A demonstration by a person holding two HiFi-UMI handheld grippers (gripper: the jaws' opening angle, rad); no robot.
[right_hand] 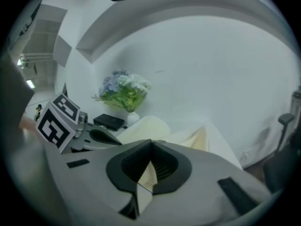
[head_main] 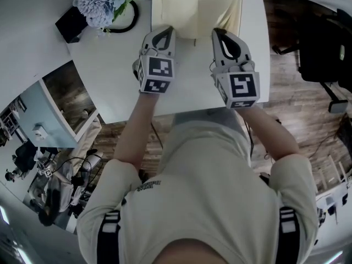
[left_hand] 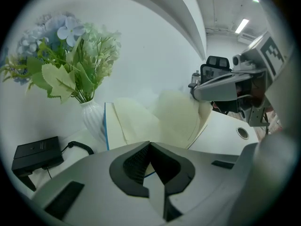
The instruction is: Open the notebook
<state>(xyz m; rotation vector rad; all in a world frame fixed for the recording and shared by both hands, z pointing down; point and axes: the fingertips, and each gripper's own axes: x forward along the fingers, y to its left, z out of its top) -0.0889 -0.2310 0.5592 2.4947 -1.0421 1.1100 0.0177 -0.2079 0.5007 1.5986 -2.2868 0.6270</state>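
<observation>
While right gripper [right_hand: 151,143] pinches raised cream page [left_hand: 176,116] of notebook [left_hand: 134,120], jaws fully closed, left gripper [left_hand: 149,144] rests shut at notebook's near edge; shirt print [head_main: 149,186] illegible.

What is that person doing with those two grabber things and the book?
A person is opening a notebook on a white table with two hand-held grippers. The right gripper has its jaws shut on a cream page and holds it lifted and curled above the rest. The left gripper, jaws together, sits at the notebook's near edge, seemingly steadying it. So the notebook is partly open.
</observation>
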